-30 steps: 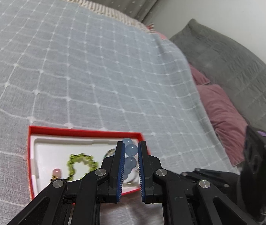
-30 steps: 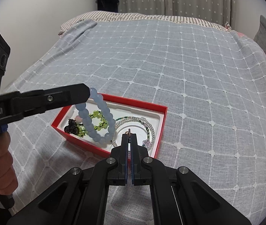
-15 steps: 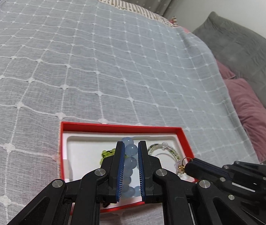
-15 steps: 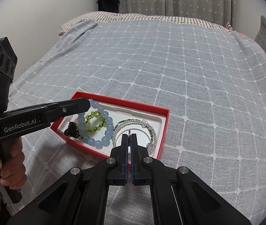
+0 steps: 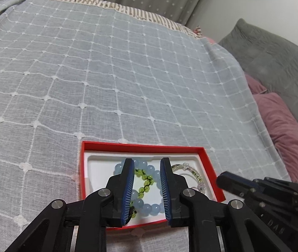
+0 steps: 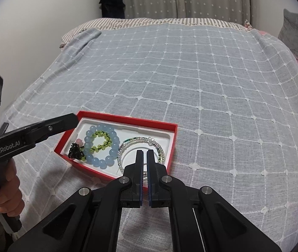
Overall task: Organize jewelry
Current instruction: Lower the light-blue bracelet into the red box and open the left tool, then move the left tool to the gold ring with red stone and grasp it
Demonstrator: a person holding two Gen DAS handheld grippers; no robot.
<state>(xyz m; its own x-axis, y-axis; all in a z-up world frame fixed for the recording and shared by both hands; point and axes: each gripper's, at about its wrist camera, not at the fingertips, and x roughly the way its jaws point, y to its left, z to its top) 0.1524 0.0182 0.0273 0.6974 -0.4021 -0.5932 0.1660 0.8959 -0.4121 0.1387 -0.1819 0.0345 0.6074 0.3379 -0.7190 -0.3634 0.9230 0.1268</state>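
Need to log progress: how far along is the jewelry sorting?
Done: blue bead bracelet, green bracelet and clear beaded strands lie in the red box. In hand: left gripper jaws opening over it, holding nothing; right gripper shut, empty. Left: no loose jewelry visible on the bedspread.

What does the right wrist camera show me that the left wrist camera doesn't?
Only the right wrist view shows the person's hand gripping the left gripper's handle, the black beaded charm at the box's near-left corner, and a dark garment hanging by the curtain. Only the left wrist view shows the pink pillow and the grey cushion in full. Both show the red box on the grey bedspread, with the blue bead bracelet lying around the green one, and the clear bead bracelet beside them. The left gripper has its jaws opening; nothing is gripped.
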